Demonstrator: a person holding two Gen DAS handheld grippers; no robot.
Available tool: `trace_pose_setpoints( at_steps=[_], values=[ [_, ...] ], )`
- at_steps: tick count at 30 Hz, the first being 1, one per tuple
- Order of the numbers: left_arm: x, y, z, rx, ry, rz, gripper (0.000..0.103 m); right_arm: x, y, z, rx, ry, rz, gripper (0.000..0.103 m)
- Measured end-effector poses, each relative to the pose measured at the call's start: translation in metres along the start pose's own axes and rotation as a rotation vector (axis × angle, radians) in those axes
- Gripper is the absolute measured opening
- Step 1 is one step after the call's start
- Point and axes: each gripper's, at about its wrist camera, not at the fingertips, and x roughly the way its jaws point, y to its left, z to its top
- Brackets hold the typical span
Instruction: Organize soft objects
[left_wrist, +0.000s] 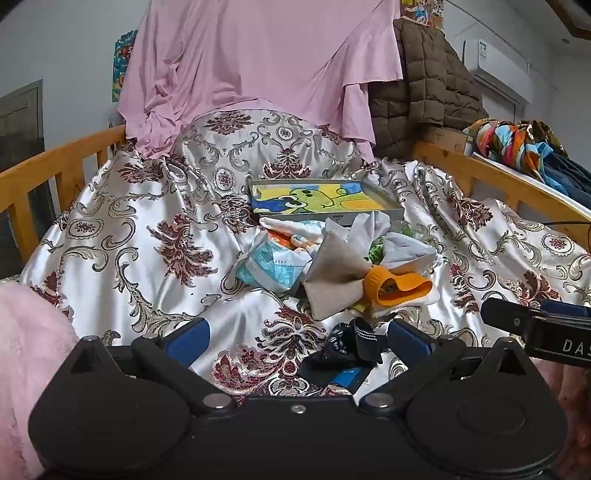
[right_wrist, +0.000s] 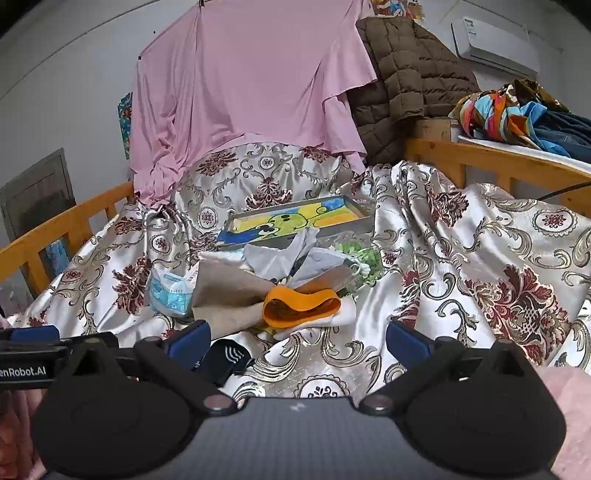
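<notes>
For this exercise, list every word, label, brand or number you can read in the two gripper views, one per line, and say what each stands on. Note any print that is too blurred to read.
"DAS", cut off by the frame edge: on the right gripper, seen from the left wrist.
"enRobot.AI", its start cut off: on the left gripper, seen from the right wrist.
White characters on the black sock: too small to read.
Print on the blue packet: blurred.
Label on the air conditioner: unreadable.

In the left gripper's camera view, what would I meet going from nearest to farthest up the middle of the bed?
Black sock → orange slipper → cartoon-picture tray → patterned pillow → hanging pink sheet.
</notes>
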Motion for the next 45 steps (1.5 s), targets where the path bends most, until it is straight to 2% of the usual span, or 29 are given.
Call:
trace_pose_setpoints(
  at_steps=[45],
  values=[
    [0.0001, -0.0002, 0.0000, 0.006, 0.003, 0.005, 0.102, 0.0031, -0.0002, -0.0005, 0.001, 0.024, -0.004, 0.103]
  ],
)
